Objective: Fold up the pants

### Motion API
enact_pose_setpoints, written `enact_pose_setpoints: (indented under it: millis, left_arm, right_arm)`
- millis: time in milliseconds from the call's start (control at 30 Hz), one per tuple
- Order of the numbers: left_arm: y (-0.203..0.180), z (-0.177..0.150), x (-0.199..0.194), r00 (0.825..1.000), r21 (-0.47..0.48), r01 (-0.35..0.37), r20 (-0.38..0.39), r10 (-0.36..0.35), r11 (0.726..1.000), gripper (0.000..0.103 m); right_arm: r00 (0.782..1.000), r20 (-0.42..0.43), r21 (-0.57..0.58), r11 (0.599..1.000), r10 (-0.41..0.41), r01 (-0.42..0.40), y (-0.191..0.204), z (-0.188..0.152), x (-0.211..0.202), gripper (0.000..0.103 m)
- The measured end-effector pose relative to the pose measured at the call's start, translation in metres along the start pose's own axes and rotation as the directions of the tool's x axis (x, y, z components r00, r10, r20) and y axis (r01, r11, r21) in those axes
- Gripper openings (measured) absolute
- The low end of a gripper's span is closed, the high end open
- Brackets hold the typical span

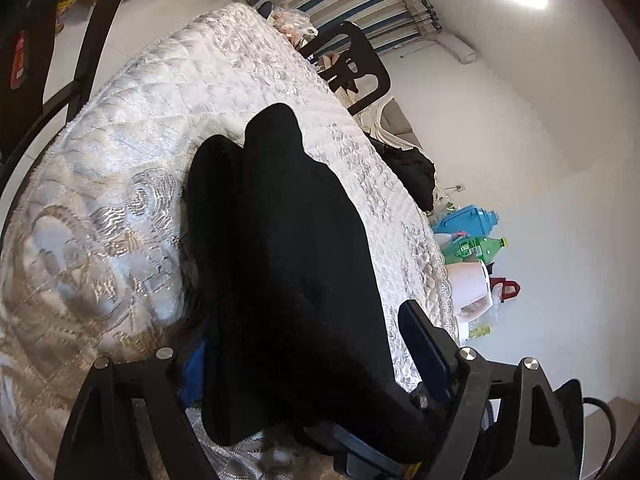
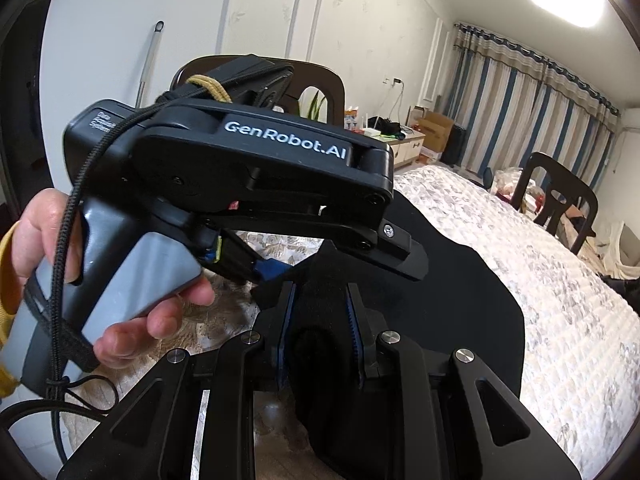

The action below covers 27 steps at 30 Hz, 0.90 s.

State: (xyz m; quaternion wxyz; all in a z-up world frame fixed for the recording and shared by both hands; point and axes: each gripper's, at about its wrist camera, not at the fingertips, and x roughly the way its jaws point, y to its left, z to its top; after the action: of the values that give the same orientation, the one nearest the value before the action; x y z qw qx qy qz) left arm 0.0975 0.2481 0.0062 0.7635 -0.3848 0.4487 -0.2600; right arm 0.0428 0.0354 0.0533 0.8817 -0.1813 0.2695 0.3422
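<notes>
Two grippers meet at the near end of the black pants (image 1: 280, 240), whose long axis runs straight ahead across the quilted bed (image 1: 120, 200). Right gripper (image 2: 320, 320) pinches a narrow fold of cloth; left gripper (image 1: 316, 360) straddles it, wide apart. Near fabric edges are lost in black.

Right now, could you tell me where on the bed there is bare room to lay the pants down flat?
The quilted bedspread is bare left of the black pants, up to the dark frame. The far end is also bare, before the striped curtain. The right edge is crowded with a chair, bottles and a kettle.
</notes>
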Motion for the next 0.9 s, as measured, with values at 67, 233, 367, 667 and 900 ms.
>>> enact_pose_setpoints:
  millis: [67,233,367,667,900]
  left_arm:
    - [0.0,0.002,0.001,1.0,-0.002,0.014,-0.011,-0.014,1.0,0.085]
    - [-0.004,0.002,0.005,0.998,0.057,0.003,-0.056,0.001,0.998,0.084]
    - [-0.002,0.004,0.006,0.997,0.049,0.001,-0.08,0.003,0.999,0.083]
    - [-0.001,0.003,0.006,0.995,0.063,-0.037,-0.092,0.043,0.997,0.074]
    - [-0.003,0.002,0.006,0.991,0.109,-0.063,-0.108,0.074,0.992,0.068]
  right_arm:
    - [1.0,0.0,0.006,1.0,0.006,-0.006,-0.003,0.0,0.0,0.024]
    - [0.999,-0.005,0.016,0.999,0.052,-0.052,-0.004,-0.001,0.003,0.024]
    - [0.997,-0.01,0.029,0.997,0.078,-0.077,-0.002,-0.002,0.003,0.026]
    - [0.983,-0.015,0.058,0.982,0.182,-0.181,-0.005,-0.013,-0.011,0.034]
    - [0.953,0.023,0.081,0.949,0.303,-0.304,-0.024,-0.025,-0.043,0.034]
